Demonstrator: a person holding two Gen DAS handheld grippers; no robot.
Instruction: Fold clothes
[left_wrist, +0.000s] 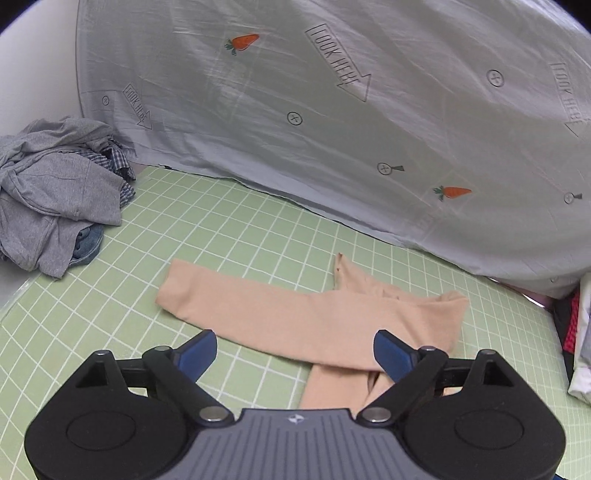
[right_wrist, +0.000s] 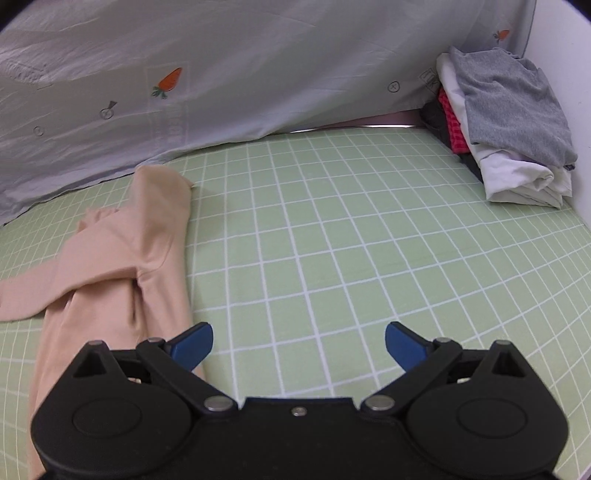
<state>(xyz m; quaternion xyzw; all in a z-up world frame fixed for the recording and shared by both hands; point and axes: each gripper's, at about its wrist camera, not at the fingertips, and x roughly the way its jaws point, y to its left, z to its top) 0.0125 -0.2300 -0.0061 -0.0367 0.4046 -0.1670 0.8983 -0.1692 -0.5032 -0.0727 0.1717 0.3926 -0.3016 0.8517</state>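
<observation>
The peach tights lie low in the left wrist view on the green checked sheet, one leg folded across the other, so the fold looks barely begun. Their upper leg runs left to right, toe end at left. The unfolded pile waits upper left; a folded stack sits upper right. Left gripper and right gripper both gape wide, holding nothing.

Green white-grid sheet covers the surface. Behind it, a pale grey quilt printed with carrots, "LOOK HERE" arrows and crossed circles. White wall at far right.
</observation>
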